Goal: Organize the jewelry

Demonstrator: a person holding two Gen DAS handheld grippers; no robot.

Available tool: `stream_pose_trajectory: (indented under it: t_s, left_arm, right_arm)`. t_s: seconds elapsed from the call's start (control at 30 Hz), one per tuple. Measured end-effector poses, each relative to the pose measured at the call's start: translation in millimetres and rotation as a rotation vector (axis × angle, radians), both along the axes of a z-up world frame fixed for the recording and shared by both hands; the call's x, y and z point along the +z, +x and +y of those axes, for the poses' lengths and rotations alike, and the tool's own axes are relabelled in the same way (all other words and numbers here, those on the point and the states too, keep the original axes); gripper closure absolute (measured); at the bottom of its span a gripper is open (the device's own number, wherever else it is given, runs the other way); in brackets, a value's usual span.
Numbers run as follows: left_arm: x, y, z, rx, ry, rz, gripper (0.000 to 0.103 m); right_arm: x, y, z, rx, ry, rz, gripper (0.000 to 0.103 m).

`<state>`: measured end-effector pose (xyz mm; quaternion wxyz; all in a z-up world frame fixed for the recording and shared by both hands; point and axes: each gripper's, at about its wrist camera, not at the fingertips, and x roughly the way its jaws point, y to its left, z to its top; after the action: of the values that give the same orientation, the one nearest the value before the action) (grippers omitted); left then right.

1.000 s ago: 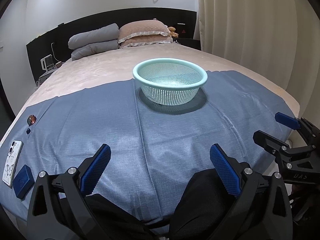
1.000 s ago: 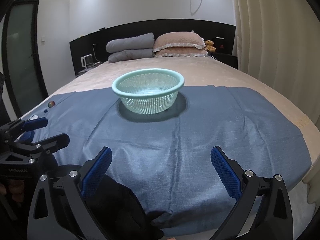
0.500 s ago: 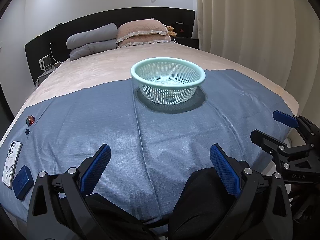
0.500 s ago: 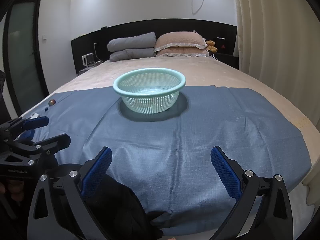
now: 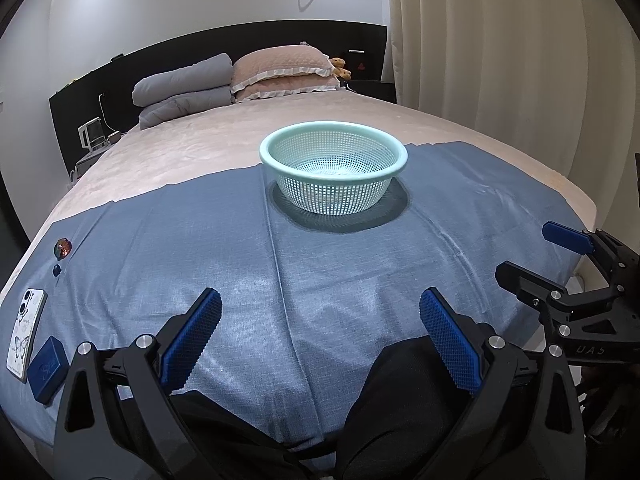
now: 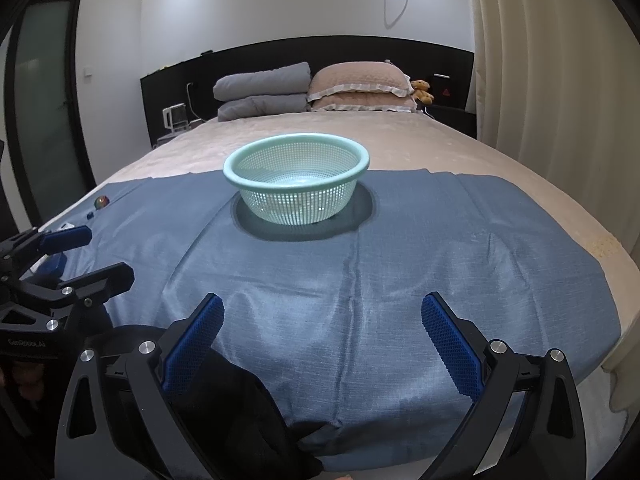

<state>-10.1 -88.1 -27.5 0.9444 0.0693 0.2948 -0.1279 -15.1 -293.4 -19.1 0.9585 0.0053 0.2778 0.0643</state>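
Note:
A mint-green mesh basket (image 5: 333,167) stands on the blue cloth (image 5: 320,264) at the bed's middle; it also shows in the right wrist view (image 6: 296,178). At the cloth's left edge lie a round multicoloured piece (image 5: 63,248), a small dark blue piece (image 5: 57,269) and a dark blue jewelry box (image 5: 47,363). The round piece shows in the right wrist view (image 6: 101,202). My left gripper (image 5: 320,328) is open and empty above the cloth's near edge. My right gripper (image 6: 322,332) is open and empty, to the right of the left one.
A phone in a butterfly case (image 5: 25,332) lies by the blue box. Pillows (image 5: 280,72) and a folded grey duvet (image 5: 184,92) sit at the headboard. Curtains (image 5: 500,60) hang on the right. A dark garment (image 5: 404,400) lies below the grippers.
Both views have shifted slightly; the basket sits a little lower and left in the left wrist view. Both grippers stay open and empty.

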Motion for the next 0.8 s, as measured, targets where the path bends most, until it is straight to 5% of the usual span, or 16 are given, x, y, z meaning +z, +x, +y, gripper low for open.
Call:
stream_pose_trajectory:
  t_s: [0.8]
  left_arm:
    - [-1.8, 0.9, -2.9, 0.027, 0.014, -0.006, 0.006]
  right_arm:
    - [-2.1, -1.9, -1.6, 0.001, -0.003, 0.008, 0.008]
